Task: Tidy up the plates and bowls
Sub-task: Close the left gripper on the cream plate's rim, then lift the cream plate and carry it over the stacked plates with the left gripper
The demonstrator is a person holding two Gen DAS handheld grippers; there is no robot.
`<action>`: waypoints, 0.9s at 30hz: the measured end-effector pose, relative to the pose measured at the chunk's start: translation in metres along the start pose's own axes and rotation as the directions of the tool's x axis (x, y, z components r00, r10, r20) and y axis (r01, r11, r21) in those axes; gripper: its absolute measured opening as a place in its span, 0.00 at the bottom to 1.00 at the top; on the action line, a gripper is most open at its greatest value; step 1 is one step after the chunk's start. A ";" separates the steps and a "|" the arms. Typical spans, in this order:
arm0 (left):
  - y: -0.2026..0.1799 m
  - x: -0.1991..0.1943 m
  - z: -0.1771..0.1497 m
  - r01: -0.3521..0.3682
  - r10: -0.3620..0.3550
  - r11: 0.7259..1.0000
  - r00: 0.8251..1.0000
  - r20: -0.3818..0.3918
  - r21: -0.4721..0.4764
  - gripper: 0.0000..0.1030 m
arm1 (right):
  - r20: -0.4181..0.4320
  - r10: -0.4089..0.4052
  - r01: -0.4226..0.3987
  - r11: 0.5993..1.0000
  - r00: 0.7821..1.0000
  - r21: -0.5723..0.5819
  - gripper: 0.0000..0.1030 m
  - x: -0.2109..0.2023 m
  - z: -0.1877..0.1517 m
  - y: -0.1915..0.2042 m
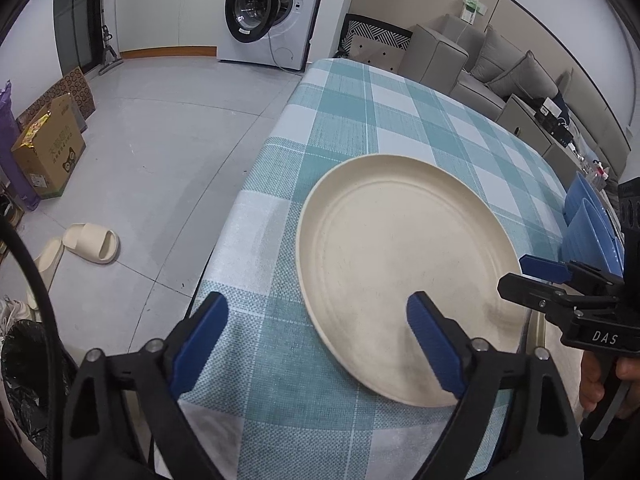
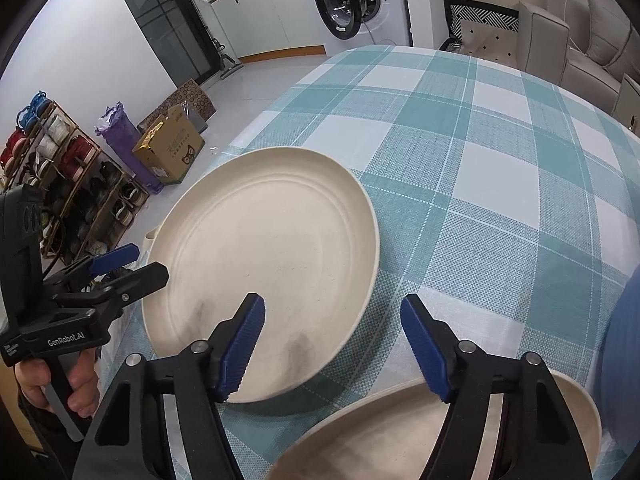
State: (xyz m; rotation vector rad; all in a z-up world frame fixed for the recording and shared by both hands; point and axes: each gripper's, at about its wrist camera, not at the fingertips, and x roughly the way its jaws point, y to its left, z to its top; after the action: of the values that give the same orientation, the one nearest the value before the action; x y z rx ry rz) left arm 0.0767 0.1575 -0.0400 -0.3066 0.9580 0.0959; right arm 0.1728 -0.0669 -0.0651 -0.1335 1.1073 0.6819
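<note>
Fingers of the left gripper (image 1: pixel 318 326) and right gripper (image 2: pixel 332 342) are pointing downward, released, each straddling the cream plate's (image 2: pixel 264 256) near rim at mid-frame.

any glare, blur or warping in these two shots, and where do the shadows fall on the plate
Left wrist view: strong fisheye bending of the checked tablecloth, black vignette corners, sharp, no harsh glare; a soft grey shadow lies on the cream plate near the left hand-held gripper. Right wrist view: same warping; two dark smudged shadows on the plate's near rim beside the right hand-held gripper.
</note>
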 end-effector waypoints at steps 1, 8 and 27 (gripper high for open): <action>0.000 0.001 -0.001 0.006 -0.005 1.000 1.000 -0.009 0.001 0.71 | 0.001 0.003 -0.003 1.000 1.000 -0.001 0.71 0.000 -0.001 0.000; 0.001 0.008 -0.005 0.023 -0.023 1.000 0.999 -0.037 -0.003 0.51 | 0.006 0.010 -0.010 1.000 1.000 -0.028 0.59 -0.002 -0.004 0.004; -0.010 0.005 -0.008 -0.006 0.007 0.998 1.000 -0.014 0.060 0.28 | 0.050 -0.072 0.076 0.994 0.996 -0.077 0.27 0.000 -0.012 0.009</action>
State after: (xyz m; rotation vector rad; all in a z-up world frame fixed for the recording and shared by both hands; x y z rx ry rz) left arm 0.0757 0.1458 -0.0465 -0.2490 0.9744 0.0712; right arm 0.1584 -0.0648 -0.0682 -0.2242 1.0258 0.6599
